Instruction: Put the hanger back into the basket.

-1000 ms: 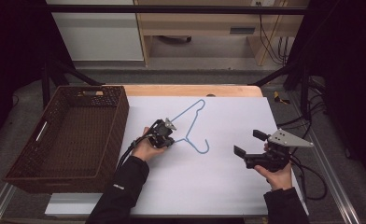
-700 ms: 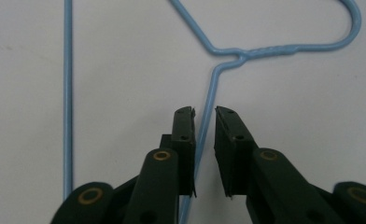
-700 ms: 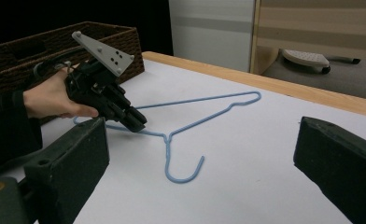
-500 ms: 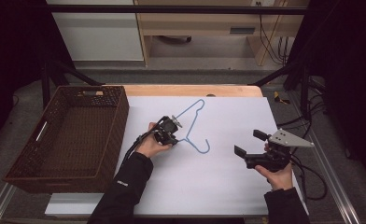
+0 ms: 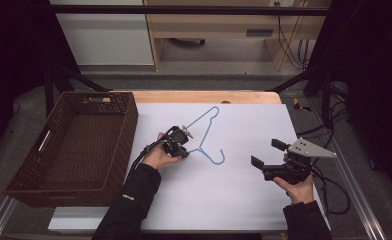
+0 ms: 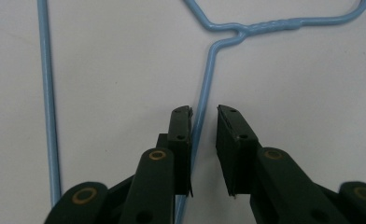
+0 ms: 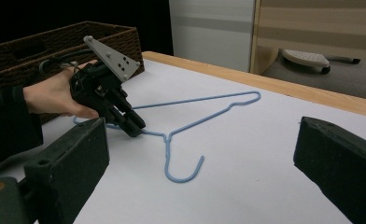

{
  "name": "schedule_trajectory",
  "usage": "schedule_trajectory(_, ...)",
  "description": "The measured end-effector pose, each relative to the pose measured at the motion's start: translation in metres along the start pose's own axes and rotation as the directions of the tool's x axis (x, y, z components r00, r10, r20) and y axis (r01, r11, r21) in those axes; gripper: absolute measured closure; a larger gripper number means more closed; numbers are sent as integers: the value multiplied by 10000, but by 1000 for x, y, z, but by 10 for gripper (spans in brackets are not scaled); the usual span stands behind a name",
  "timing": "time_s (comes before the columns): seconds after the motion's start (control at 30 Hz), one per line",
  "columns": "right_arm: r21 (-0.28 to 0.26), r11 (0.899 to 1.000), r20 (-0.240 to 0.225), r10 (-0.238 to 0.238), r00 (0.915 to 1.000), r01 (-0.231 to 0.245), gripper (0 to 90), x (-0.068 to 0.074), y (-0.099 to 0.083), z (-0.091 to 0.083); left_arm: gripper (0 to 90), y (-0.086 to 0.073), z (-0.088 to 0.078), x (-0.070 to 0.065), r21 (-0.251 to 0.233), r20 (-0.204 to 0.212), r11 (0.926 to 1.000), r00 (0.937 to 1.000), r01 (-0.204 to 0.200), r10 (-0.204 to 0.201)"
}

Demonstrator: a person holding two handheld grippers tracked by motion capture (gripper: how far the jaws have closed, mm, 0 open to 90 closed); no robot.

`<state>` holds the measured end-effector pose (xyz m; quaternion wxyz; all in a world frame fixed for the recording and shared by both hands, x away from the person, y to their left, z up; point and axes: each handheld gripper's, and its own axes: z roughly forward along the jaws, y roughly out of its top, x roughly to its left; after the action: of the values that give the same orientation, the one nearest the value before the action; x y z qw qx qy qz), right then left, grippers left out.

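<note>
A blue wire hanger [image 5: 210, 127] lies flat on the white table top [image 5: 234, 200], its hook toward the near side. My left gripper [image 5: 186, 151] is low over it, close to the neck. In the left gripper view its jaws [image 6: 203, 109] stand a little apart astride one wire of the hanger [image 6: 209, 70], which runs along the inner face of the left jaw. My right gripper [image 5: 267, 153] is held at the right of the table, wide open with nothing in it. The right gripper view [image 7: 202, 135] looks across at the hanger [image 7: 195, 122] and the left gripper [image 7: 135, 128].
A dark brown woven basket [image 5: 126, 125] stands at the table's left, seen from the side in the right gripper view [image 7: 55, 39]. A wooden strip [image 5: 204, 96] edges the far side. Cables trail off the table's right edge [image 5: 329, 180].
My left gripper has edged slightly to the right along the hanger wire. The hanger and my right gripper have stayed where they were.
</note>
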<state>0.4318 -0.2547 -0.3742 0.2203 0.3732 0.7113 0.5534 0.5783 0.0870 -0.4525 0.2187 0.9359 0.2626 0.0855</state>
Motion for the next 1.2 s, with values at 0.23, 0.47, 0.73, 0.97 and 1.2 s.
schedule_trajectory(0.23, -19, 10000, -15, -5, 10000, 5, 38, 0, 0, 0, 849, 0, 0, -1, -37, -6, 10000, 10000, -30, 30)
schedule_trajectory(0.47, 75, 10000, -23, 2, 10000, -2, 38, 0, 0, 2, 863, 1, 0, -6, 19, -280, 9984, 9980, -561, 562)
schedule_trajectory(0.73, 116, 9999, -69, -16, 10000, 16, 42, 0, -1, 3, 871, 1, -2, -9, -411, -278, 9979, 9984, -505, 494)
schedule_trajectory(0.97, 308, 9995, -128, -72, 9999, 76, 45, 2, -4, 9, 871, 1, -13, -12, -739, -386, 9956, 9977, -579, 551)
schedule_trajectory(1.2, 727, 9972, -304, -139, 9994, 161, 50, 6, -11, 28, 871, -2, -22, -12, -1335, -371, 9906, 9990, -301, 253)
